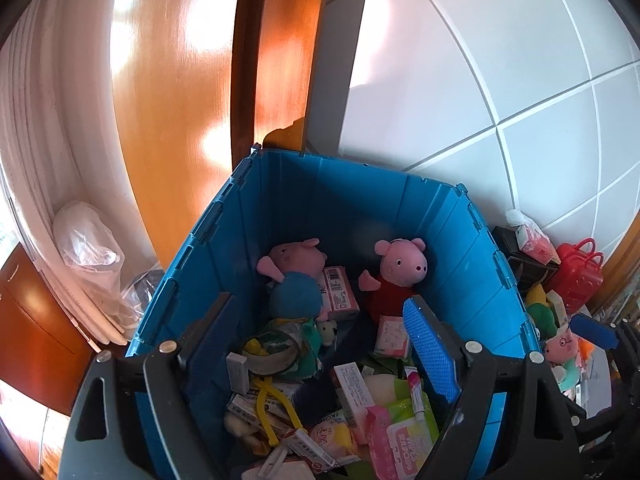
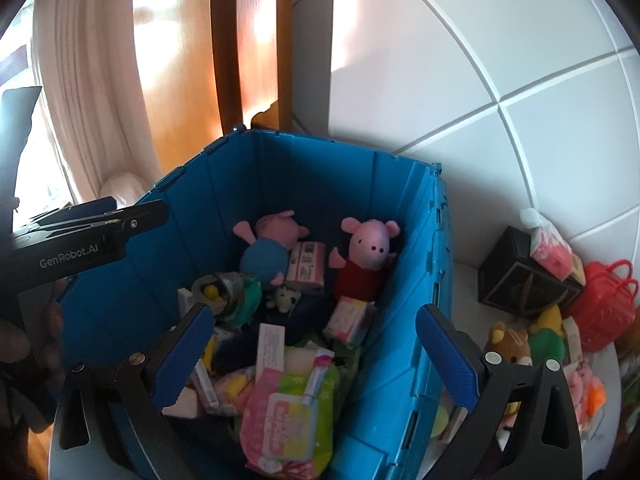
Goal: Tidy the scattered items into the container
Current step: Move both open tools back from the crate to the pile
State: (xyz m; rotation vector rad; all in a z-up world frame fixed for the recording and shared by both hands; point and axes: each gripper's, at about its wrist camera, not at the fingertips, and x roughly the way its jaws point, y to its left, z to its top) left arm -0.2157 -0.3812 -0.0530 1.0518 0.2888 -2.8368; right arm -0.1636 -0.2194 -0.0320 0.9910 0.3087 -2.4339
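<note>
While both tools hover over the blue crate (image 2: 280, 168), left tool (image 1: 320, 344) and right tool (image 2: 320, 360) stand open, nothing between the pads. Two pig plushes (image 2: 368, 256) lie inside; a red toy basket (image 2: 604, 304) sits outside, right.

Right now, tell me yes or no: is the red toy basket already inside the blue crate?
No: the red toy basket sits outside the blue crate, on the floor to its right among other loose toys.

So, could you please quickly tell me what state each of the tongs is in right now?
Left tongs: open, holding nothing, above the blue crate.
Right tongs: open, holding nothing, also above the crate.
</note>
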